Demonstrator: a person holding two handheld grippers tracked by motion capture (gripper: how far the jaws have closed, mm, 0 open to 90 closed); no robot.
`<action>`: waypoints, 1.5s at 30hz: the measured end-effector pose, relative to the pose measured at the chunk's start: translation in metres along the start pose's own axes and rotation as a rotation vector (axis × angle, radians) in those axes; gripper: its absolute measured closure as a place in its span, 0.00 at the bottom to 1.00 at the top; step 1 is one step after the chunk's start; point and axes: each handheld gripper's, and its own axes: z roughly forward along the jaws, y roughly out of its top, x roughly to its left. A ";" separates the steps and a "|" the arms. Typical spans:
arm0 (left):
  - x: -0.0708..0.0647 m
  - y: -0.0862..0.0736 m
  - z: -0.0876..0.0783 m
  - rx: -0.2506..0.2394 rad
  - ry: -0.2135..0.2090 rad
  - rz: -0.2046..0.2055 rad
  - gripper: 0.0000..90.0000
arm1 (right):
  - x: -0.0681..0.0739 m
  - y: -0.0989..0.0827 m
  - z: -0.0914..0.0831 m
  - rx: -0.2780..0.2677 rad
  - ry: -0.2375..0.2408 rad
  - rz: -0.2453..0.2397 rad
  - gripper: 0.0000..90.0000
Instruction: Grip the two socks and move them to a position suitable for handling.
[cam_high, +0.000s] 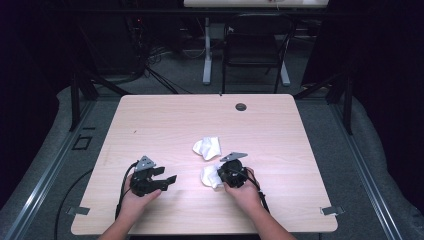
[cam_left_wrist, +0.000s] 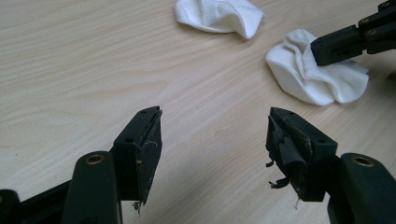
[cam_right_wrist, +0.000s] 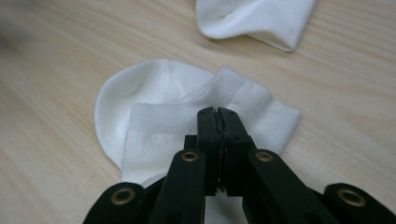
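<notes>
Pale wooden table, grommet hole near the far edge, mostly bare top. Beyond the far edge, dark chair and white desk leg on grey floor; bits of tape at both near corners. Nothing standing between the tools and the cloth.

Two white socks well in from the edges, right of centre. Far sock lying crumpled and loose, untouched, just beyond the near one; also at the top of the left gripper view and the right gripper view. Near sock flattened on the wood, cuff folded over, toward the near edge.

Right gripper down on the near sock, jaws closed tight together; in the right gripper view the tips sit on the ribbed cuff, seemingly pinching a fold of it, sock not lifted. Same tool reaching in from the right of the left gripper view, tip on the cloth.

Left gripper resting nearer the left edge, well apart from both socks, jaws spread wide with nothing between them, bare wood beneath.

Judged early: one sock just grasped, not raised or moved; far sock yet to be handled; pairing or folding, if meant, wholly left to do
</notes>
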 end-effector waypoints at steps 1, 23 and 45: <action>0.000 0.000 0.000 0.000 0.000 0.000 0.41 | 0.000 0.000 0.000 0.000 0.000 0.000 0.98; -0.003 0.000 -0.001 0.003 0.026 0.022 0.47 | 0.029 -0.005 -0.002 -0.007 0.078 -0.060 0.93; 0.004 0.000 -0.004 0.006 0.058 -0.017 0.46 | 0.066 -0.002 0.000 -0.019 0.098 -0.180 0.75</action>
